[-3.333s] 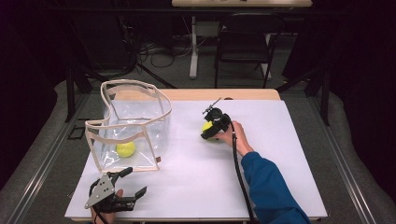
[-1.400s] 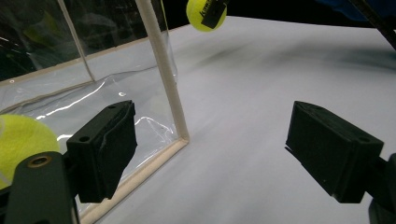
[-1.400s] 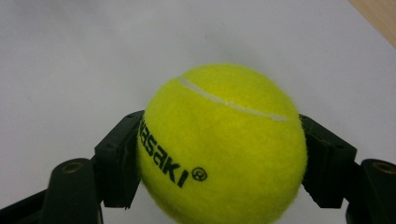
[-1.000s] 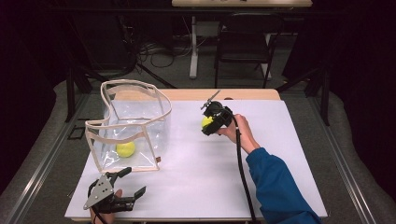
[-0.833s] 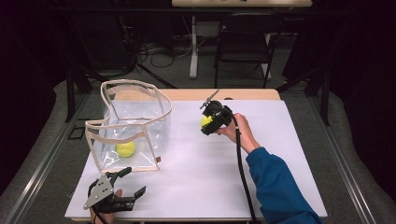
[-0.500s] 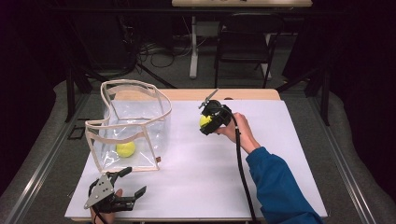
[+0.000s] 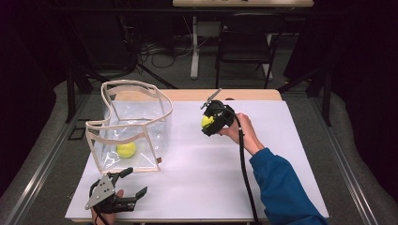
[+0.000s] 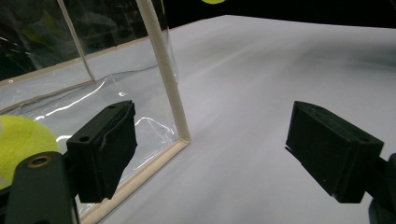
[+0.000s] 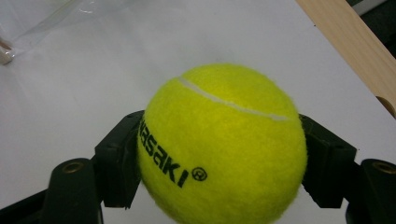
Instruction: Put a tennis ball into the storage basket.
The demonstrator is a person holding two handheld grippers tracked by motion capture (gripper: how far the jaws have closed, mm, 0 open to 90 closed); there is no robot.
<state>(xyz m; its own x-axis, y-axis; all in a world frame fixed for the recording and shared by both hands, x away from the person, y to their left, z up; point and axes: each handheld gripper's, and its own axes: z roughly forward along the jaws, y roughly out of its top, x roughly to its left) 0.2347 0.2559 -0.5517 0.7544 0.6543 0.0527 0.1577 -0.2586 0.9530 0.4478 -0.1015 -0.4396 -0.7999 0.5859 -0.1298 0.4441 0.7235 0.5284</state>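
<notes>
A yellow tennis ball [image 9: 222, 144] with black lettering sits between the jaws of my right gripper [image 7: 210, 123], which is shut on it and holds it above the white table top, right of the bag. A clear plastic bag [image 7: 133, 124] with cream trim stands open at the table's left, and a second yellow tennis ball [image 7: 126, 149] lies inside it. My left gripper [image 7: 133, 183] rests near the front left edge with its jaws open and nothing between them. In the left gripper view the bag's front corner [image 8: 180, 133] stands just beyond the jaws.
The white table top [image 7: 197, 183] stretches between the bag and the right hand. A wooden strip [image 7: 244, 95] runs along its far edge. A black chair [image 7: 244, 44] and cables stand on the floor behind the table.
The right gripper has drifted slightly left and up with the ball since the earliest frame. The left gripper has stayed put.
</notes>
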